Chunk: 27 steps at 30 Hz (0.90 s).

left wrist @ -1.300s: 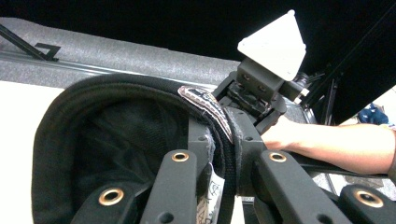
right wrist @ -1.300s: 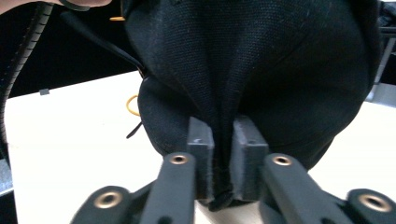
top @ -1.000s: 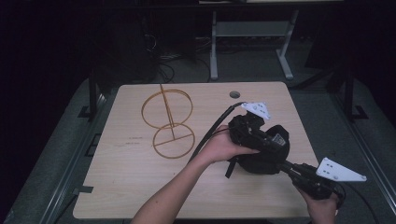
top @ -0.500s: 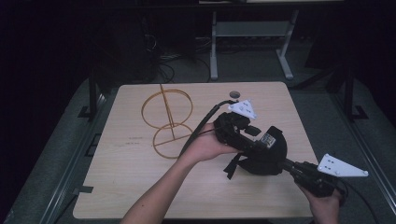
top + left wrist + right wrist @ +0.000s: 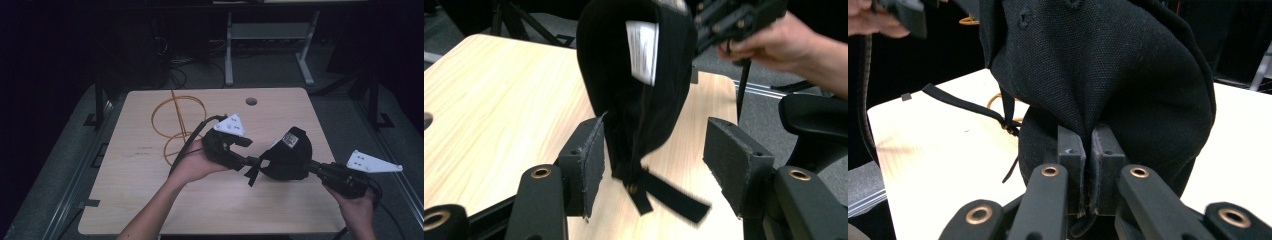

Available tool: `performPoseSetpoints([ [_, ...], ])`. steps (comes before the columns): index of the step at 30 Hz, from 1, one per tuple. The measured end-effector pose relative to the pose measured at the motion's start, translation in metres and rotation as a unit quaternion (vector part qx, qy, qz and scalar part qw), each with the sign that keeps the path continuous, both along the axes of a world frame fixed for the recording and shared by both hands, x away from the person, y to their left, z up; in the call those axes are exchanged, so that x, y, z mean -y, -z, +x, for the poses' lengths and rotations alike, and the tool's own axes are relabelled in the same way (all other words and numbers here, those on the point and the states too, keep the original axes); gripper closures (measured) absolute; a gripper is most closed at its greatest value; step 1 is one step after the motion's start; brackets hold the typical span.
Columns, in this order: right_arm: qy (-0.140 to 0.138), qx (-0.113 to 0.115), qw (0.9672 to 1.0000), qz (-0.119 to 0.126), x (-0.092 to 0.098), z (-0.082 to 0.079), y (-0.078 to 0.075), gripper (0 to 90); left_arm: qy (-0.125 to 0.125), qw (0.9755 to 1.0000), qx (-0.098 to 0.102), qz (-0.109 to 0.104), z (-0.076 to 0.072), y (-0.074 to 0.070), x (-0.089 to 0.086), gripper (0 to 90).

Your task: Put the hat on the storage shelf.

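A black cap (image 5: 287, 155) with a white label hangs above the wooden table (image 5: 150, 200). My right gripper (image 5: 311, 167) comes in from the right and is shut on the cap's fabric (image 5: 1098, 65), which bunches between its pads (image 5: 1070, 150). My left gripper (image 5: 246, 161) sits just left of the cap, and its jaws have just been opening. In the left gripper view the cap (image 5: 634, 75) and its loose strap (image 5: 669, 195) hang between the spread jaws of my left gripper (image 5: 654, 150), with a gap at the right pad (image 5: 731, 160).
An orange wire stand (image 5: 175, 120) made of two rings on a post stands at the table's back left. A round cable hole (image 5: 251, 101) lies near the far edge. Dark floor and a metal frame (image 5: 230, 50) lie beyond the table.
My left gripper let go of the cap, opened and drew back to the left. The right gripper lifted the cap slightly and carried it a little to the right.
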State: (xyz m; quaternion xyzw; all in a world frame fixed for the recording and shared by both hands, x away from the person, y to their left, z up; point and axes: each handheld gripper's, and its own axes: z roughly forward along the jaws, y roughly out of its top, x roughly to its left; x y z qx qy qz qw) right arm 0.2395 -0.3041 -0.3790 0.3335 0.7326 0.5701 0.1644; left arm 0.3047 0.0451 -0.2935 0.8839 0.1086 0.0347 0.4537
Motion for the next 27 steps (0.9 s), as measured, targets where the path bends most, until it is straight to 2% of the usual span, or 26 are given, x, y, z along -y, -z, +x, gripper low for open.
performPoseSetpoints([
  [4,-0.003,-0.003,1.0000,-0.007,0.000,0.006,-0.006,85.4,-0.010,0.9999,0.006,0.012,-0.003,0.011,-0.011,39.6],
  [13,-0.013,-0.008,0.9998,-0.009,0.000,0.019,-0.028,85.4,-0.031,0.9994,0.012,0.011,-0.011,0.032,-0.033,36.6],
  [27,-0.029,-0.007,0.9989,-0.035,-0.018,0.039,-0.063,85.4,-0.058,0.9978,0.024,0.022,-0.022,0.059,-0.063,33.5],
])
